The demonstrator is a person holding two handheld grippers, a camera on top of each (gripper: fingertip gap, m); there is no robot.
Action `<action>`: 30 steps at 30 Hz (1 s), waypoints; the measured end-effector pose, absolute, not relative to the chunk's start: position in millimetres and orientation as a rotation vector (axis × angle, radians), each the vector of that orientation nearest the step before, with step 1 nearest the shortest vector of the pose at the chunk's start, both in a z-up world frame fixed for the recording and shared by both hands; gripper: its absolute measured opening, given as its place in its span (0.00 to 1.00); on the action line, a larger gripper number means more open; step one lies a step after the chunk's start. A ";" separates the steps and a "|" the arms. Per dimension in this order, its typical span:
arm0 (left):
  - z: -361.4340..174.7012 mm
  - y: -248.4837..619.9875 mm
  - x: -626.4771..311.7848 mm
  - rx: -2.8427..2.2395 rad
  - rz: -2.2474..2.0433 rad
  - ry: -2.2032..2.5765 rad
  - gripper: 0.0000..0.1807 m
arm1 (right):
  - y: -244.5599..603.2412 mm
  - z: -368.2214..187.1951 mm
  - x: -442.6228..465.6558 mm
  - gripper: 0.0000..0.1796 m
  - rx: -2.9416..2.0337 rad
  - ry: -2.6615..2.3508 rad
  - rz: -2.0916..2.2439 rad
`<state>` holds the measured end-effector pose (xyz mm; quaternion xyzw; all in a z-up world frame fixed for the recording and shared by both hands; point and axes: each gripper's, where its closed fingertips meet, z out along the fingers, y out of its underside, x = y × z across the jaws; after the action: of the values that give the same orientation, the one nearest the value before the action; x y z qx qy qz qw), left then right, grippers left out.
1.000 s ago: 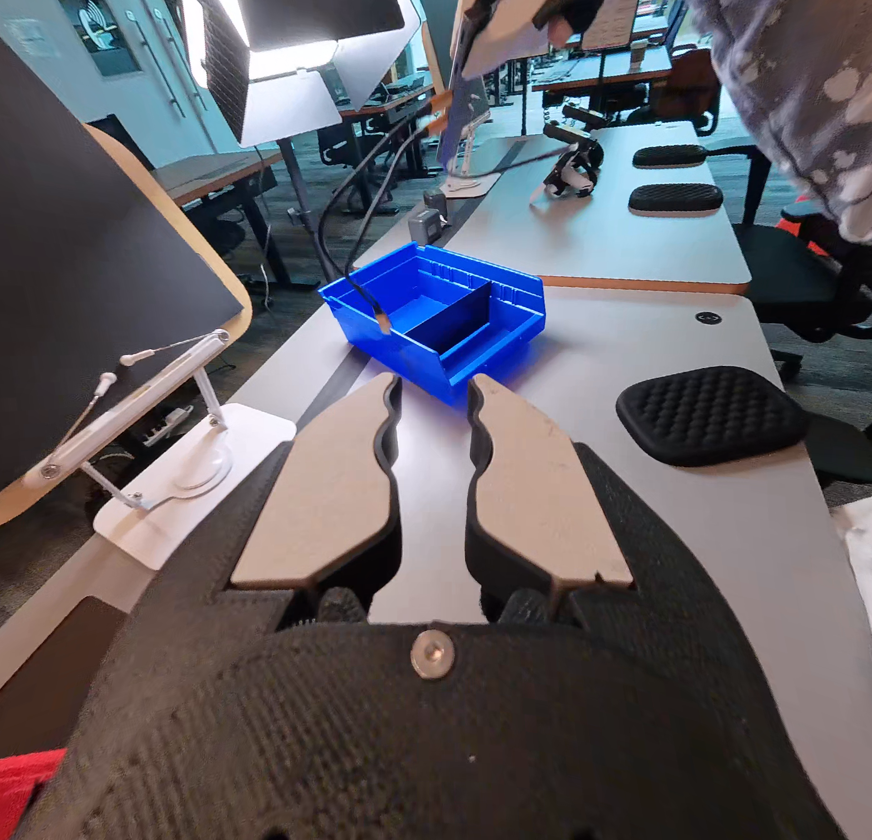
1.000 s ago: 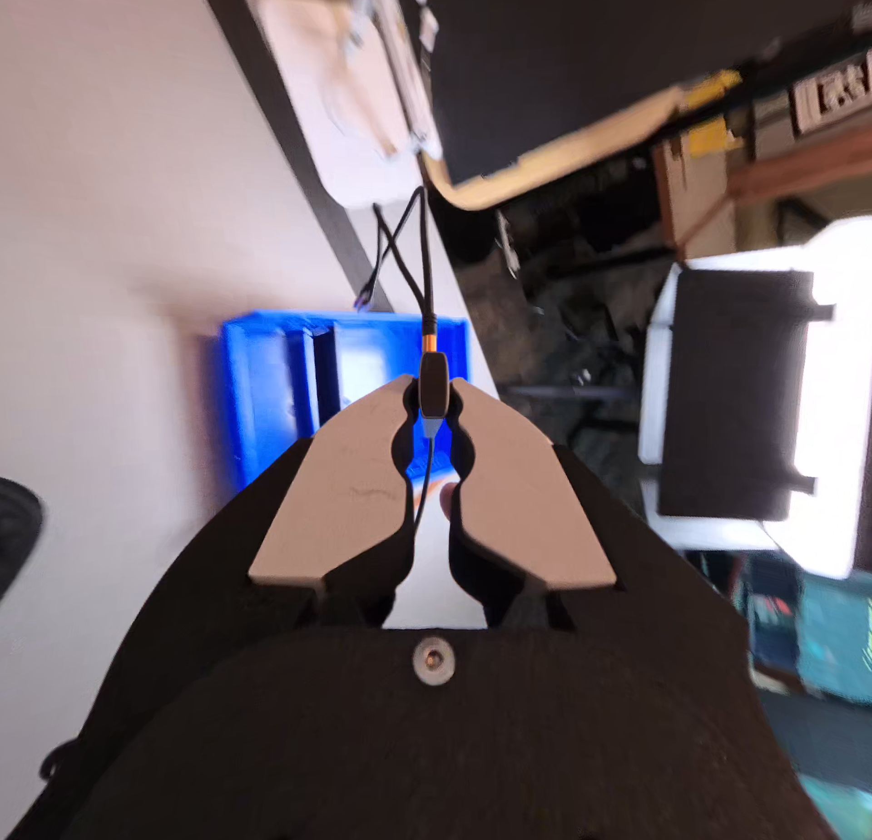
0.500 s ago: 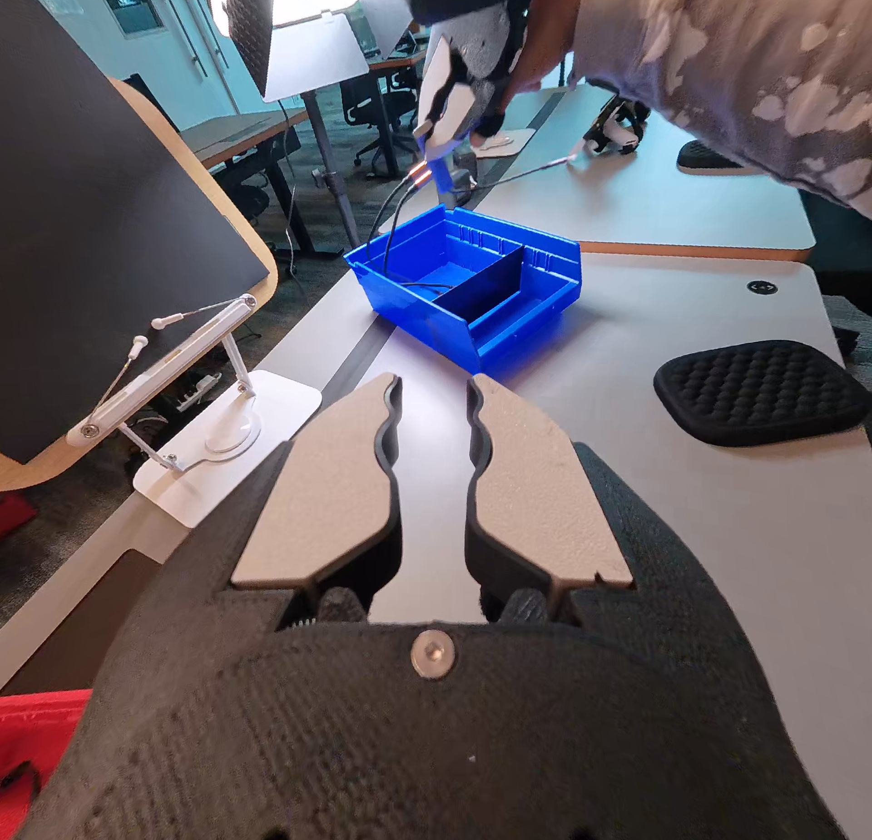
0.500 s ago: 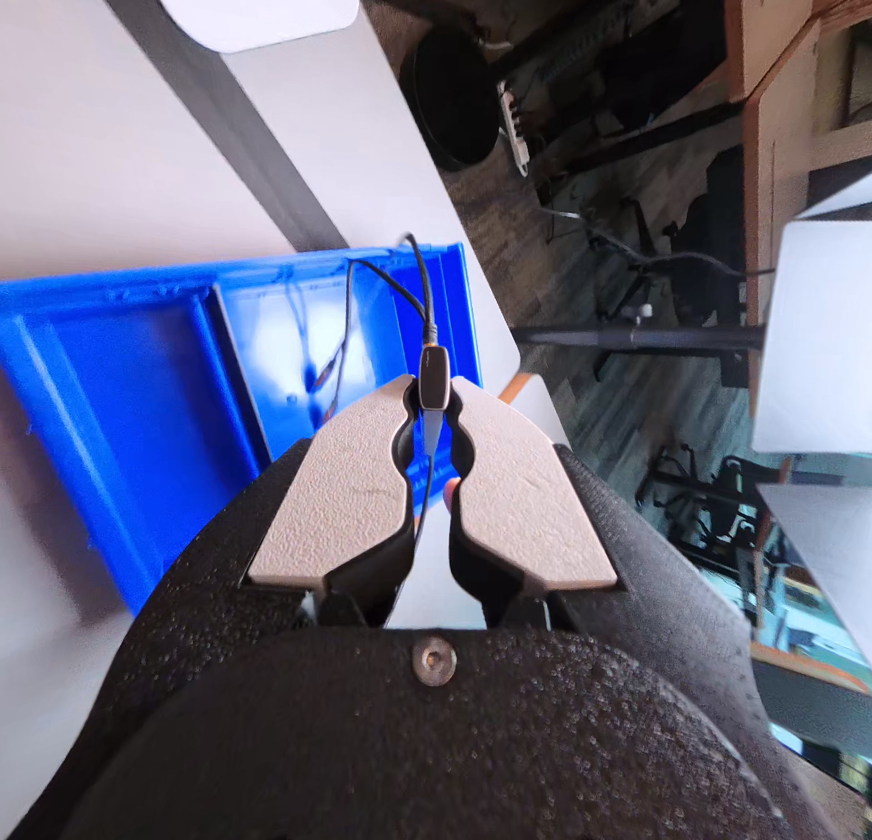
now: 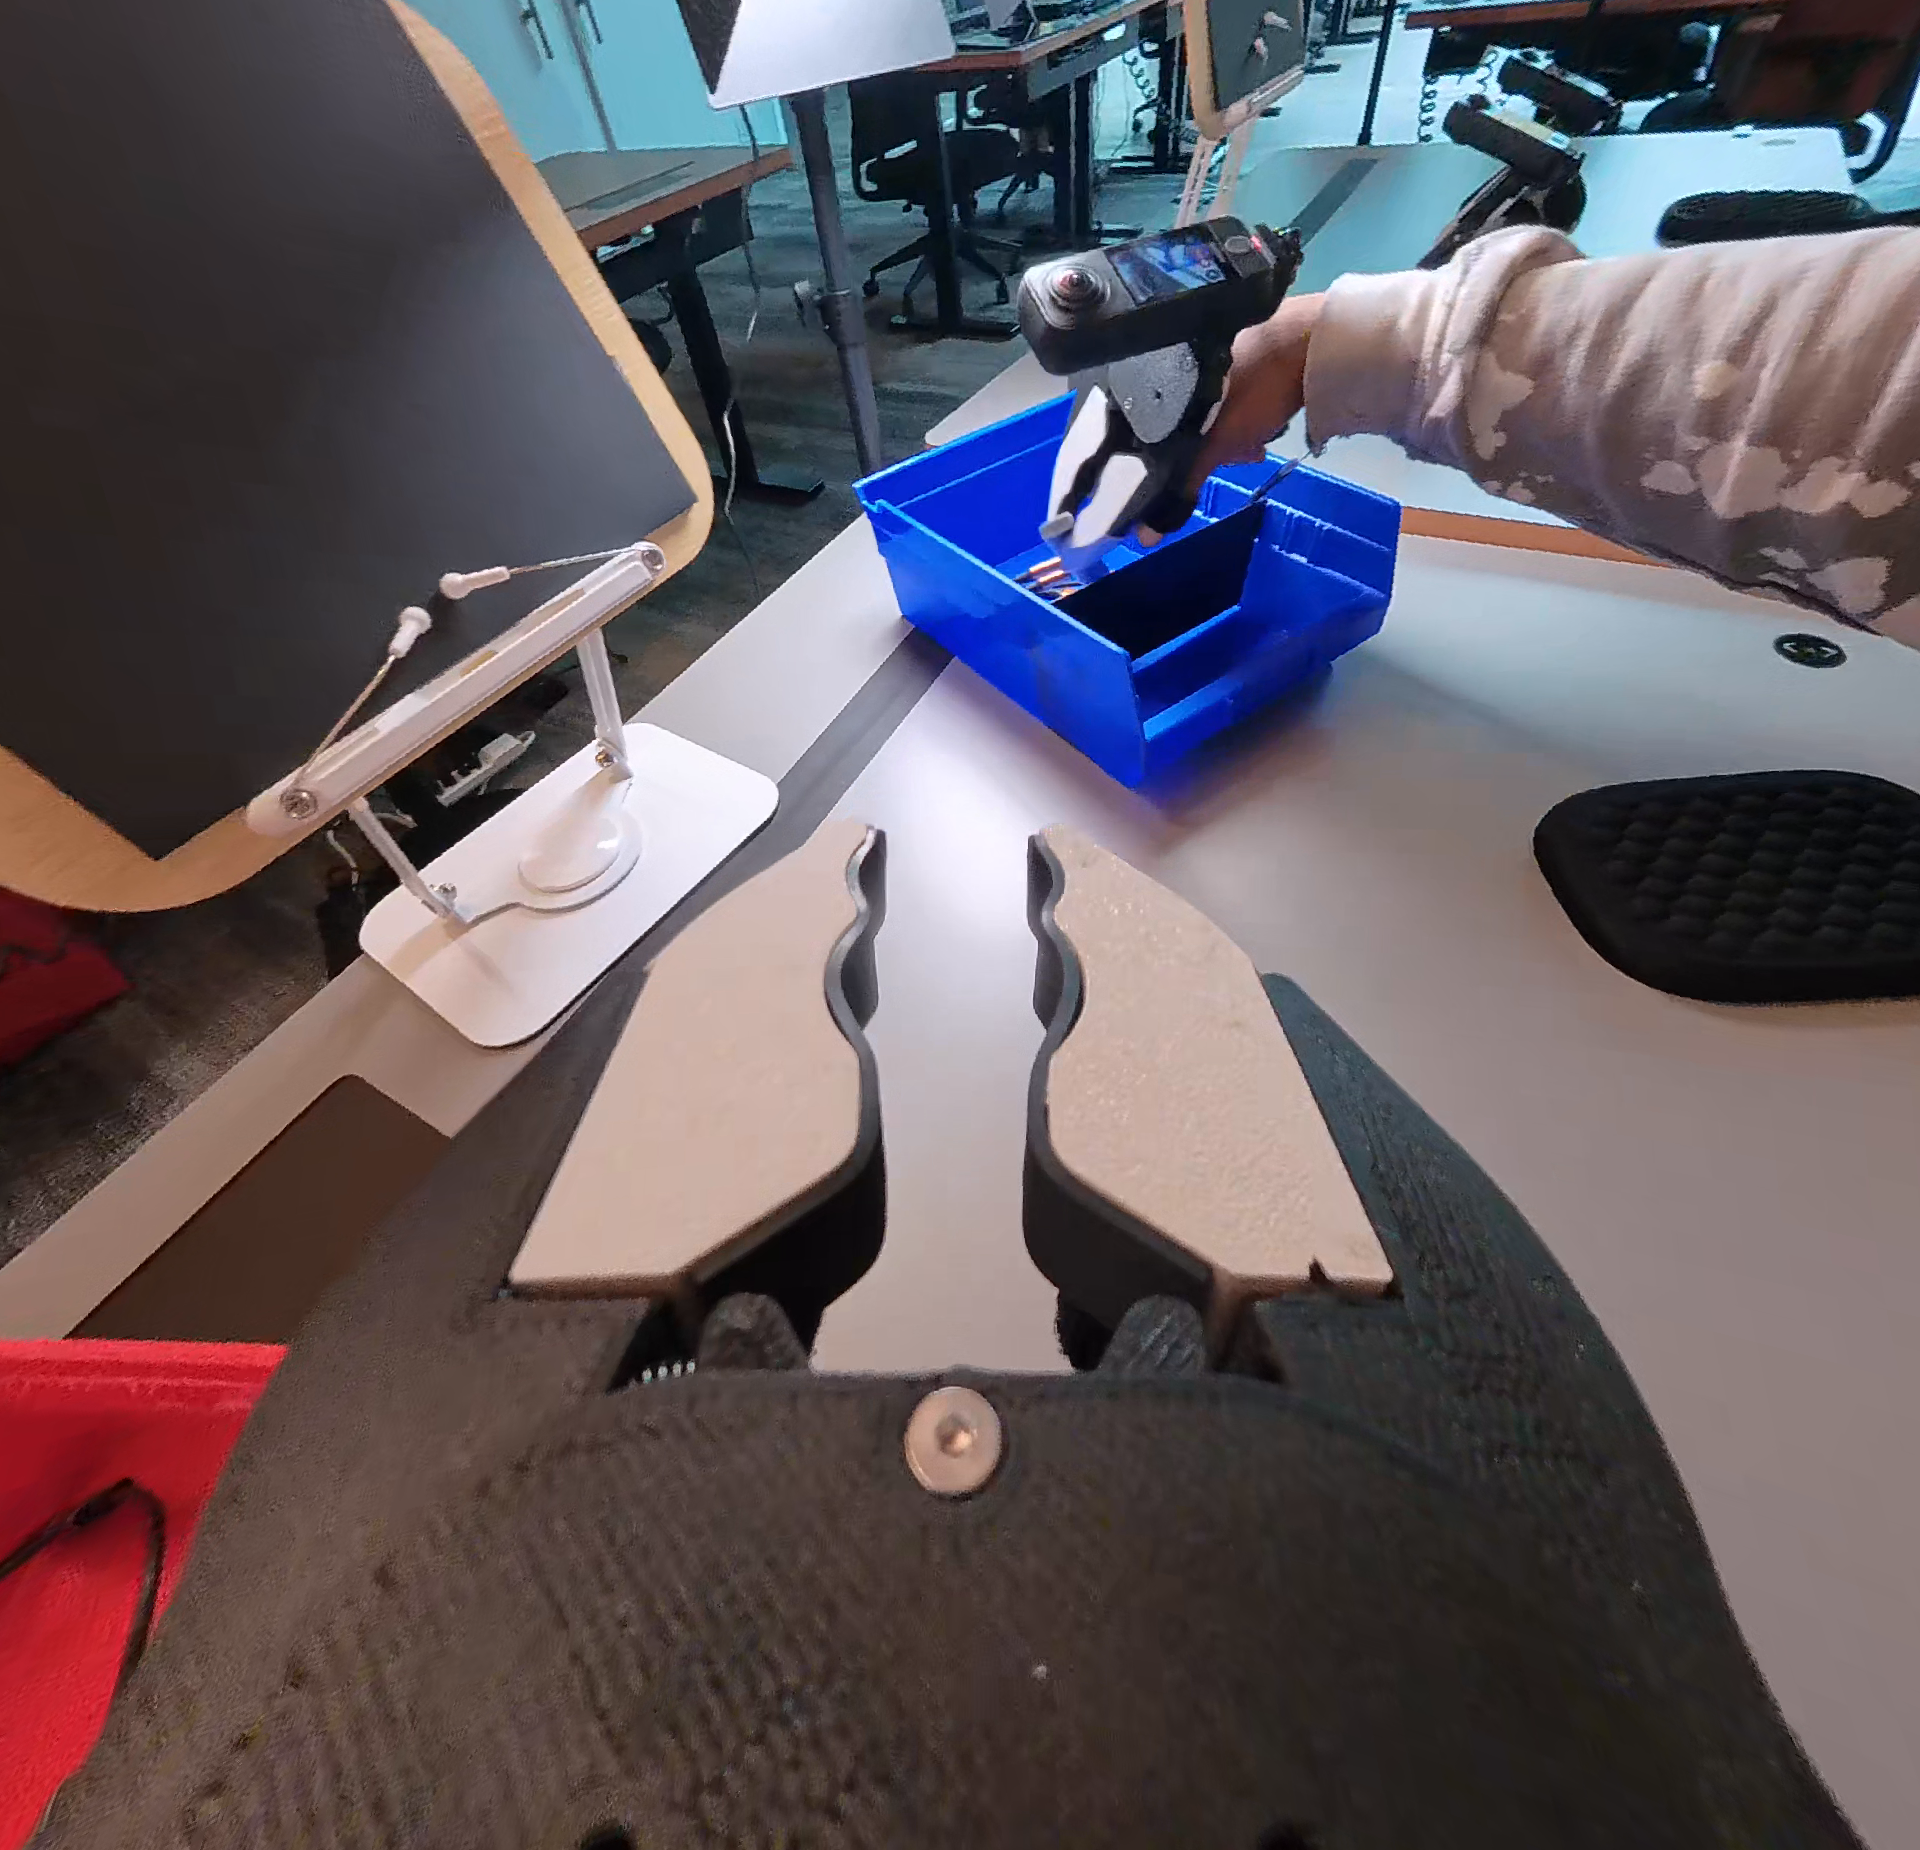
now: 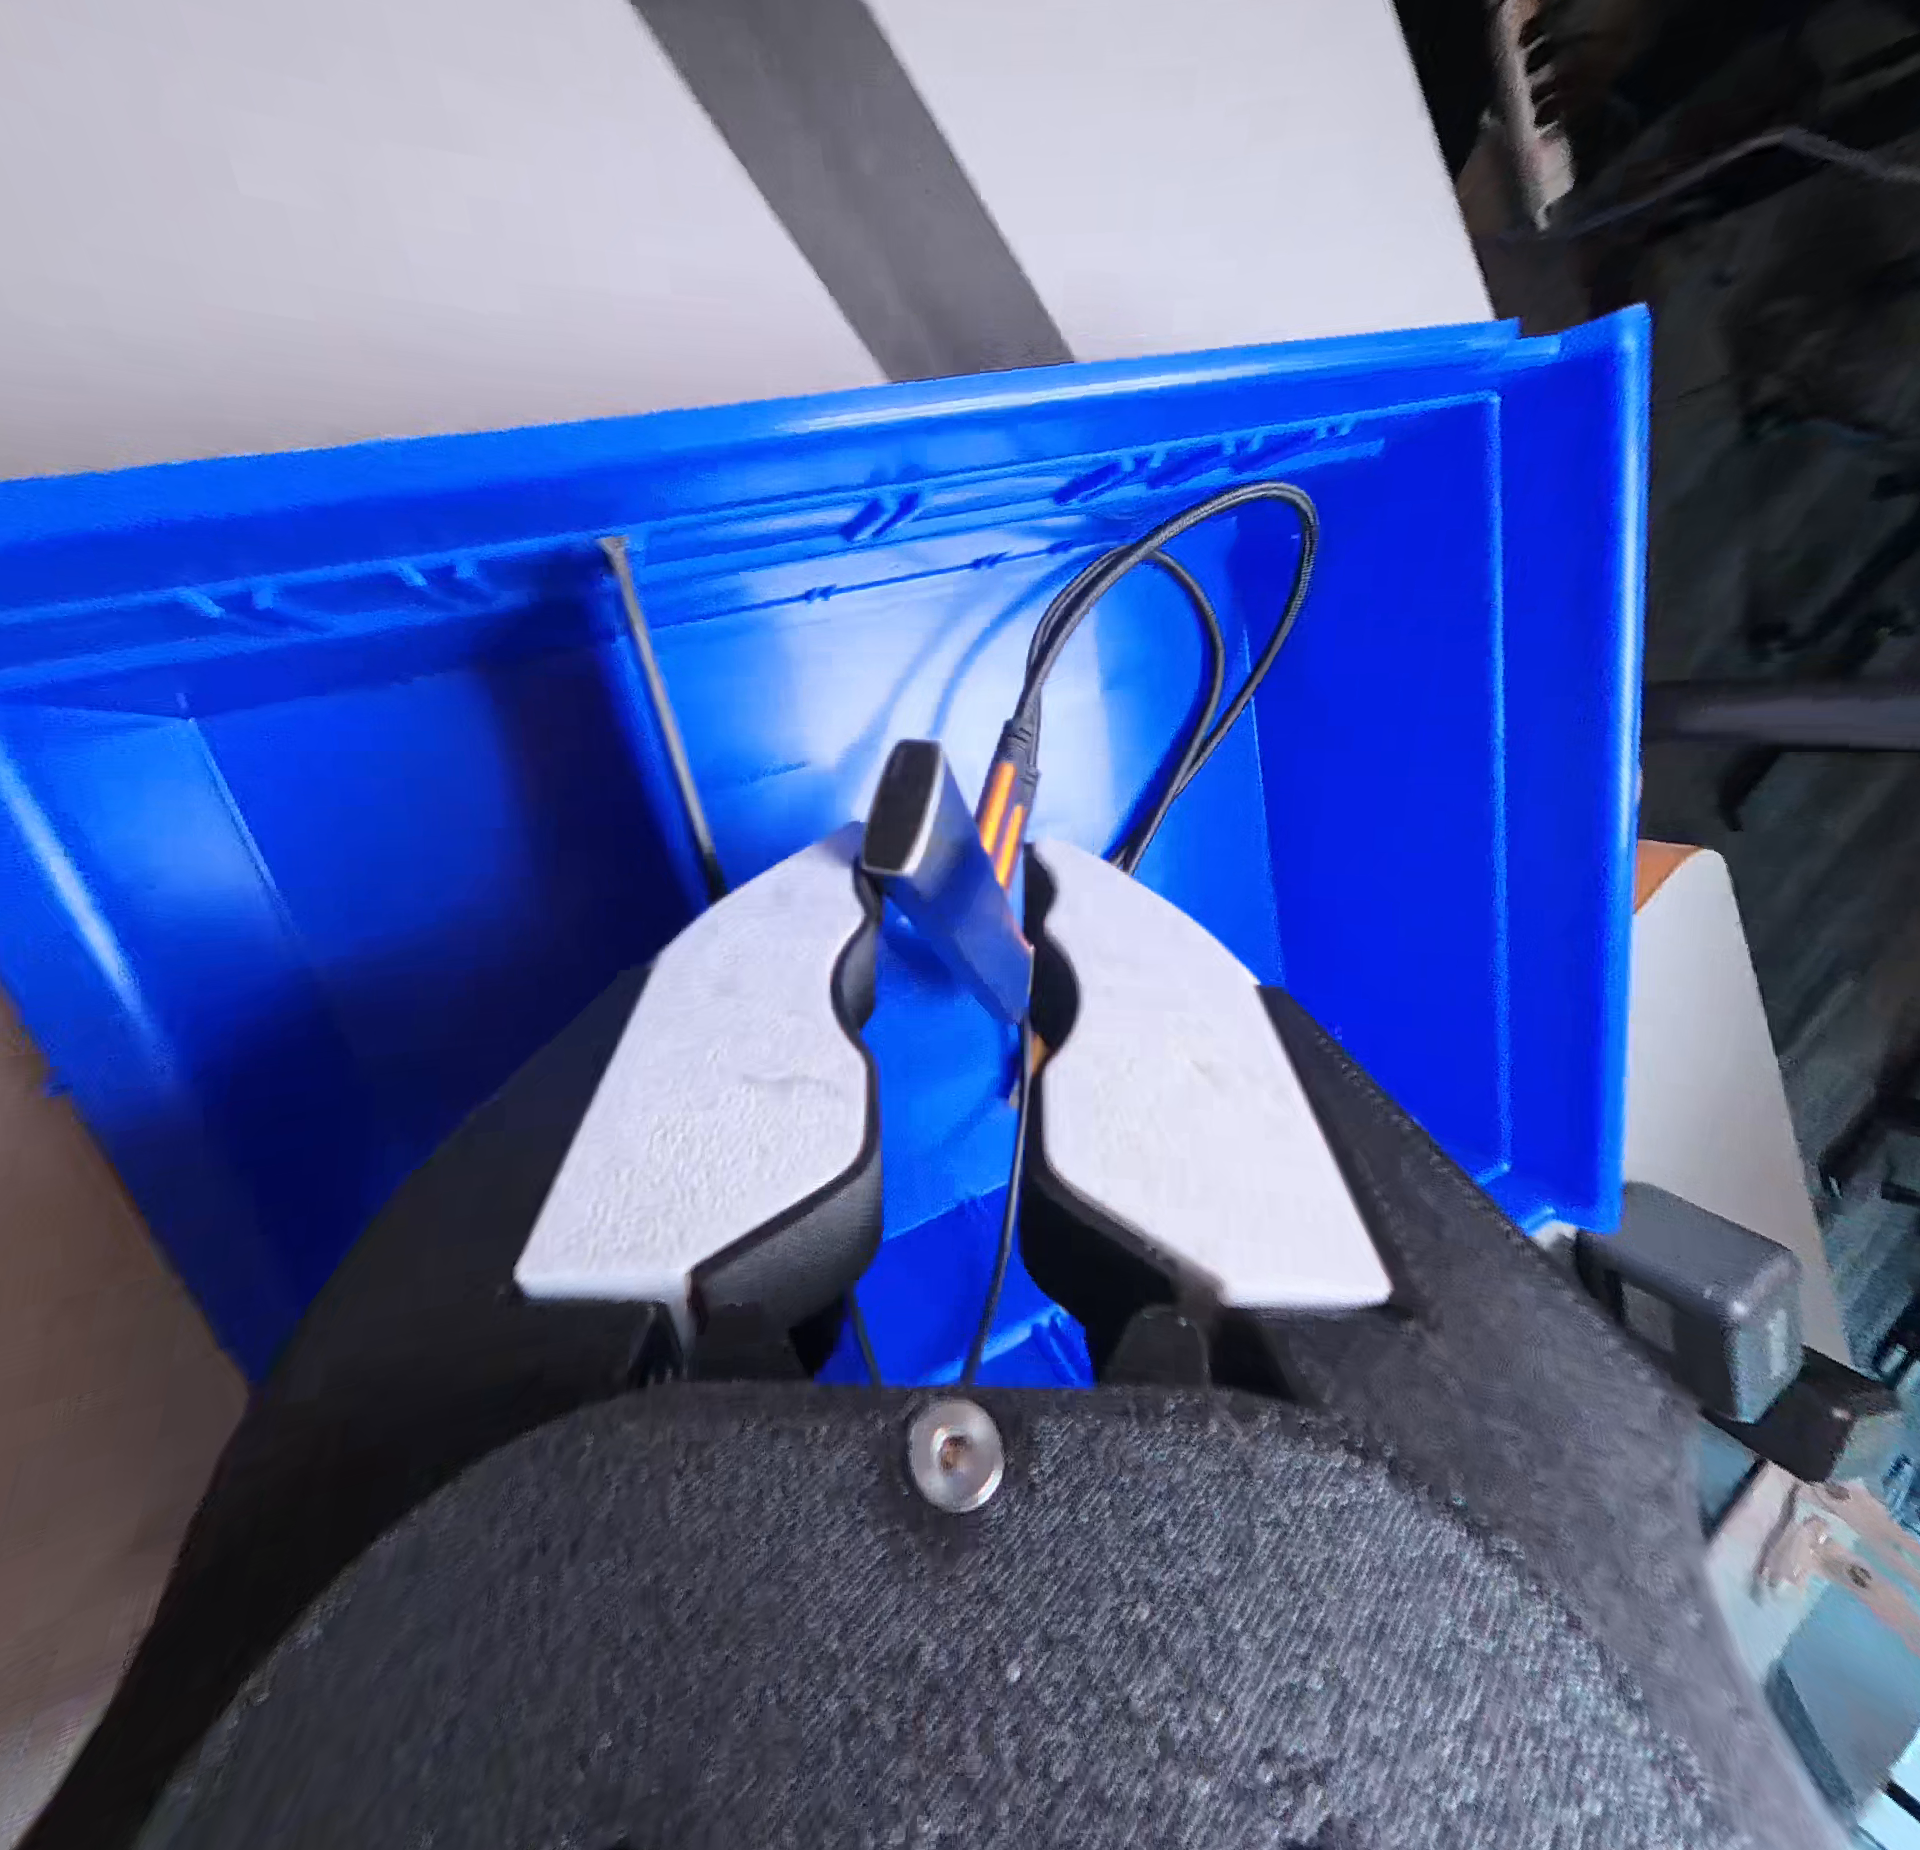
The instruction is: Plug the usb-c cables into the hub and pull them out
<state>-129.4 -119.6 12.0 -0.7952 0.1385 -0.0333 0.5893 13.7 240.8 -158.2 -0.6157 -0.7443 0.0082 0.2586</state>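
USB-C cables [image 6: 1174, 595], thin black with orange plug collars, loop toward 1 o'clock inside the blue bin [image 6: 416, 574] and run into the far end of the hub [image 6: 940, 865], a flat grey bar. Hub sits tilted between the tips of the right gripper [image 6: 945, 855], its near end at 11 o'clock against the left finger. Jaws are spread, not pinching, so the hub looks loose; whether it still touches the right finger I cannot tell. Everything is over the bin's right compartment, right of the divider [image 6: 665, 699]. Step in hand reads as dropping hub and cables into the bin. To do it well: keep the tips low inside the walls, let the hub slide off flat, and lift straight out so the one cable running back between the fingers does not snag and drag it along. Left gripper [image 5: 954, 844] hangs spread and empty over the table [image 5: 1351, 969], bin at its 12 o'clock, black pad [image 5: 1745, 886] at 3.
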 end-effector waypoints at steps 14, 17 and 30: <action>16.9 -124.2 -149.3 -1.846 -0.002 0.241 0.15 | 81.1 -11.2 -17.7 0.19 -1.267 -1.578 0.784; 19.2 -129.8 -166.0 -1.841 0.038 0.182 0.15 | 36.5 -28.1 -16.9 0.17 -1.253 -1.501 0.960; -30.5 -169.8 -296.2 -1.964 0.278 -0.276 0.14 | -35.7 -131.5 -24.8 0.14 -1.197 -1.475 1.174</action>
<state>-296.2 -169.8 -30.5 -0.8258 -0.1161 0.1168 0.5394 -24.8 -35.7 -131.5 -0.4817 -0.5934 0.4726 0.4388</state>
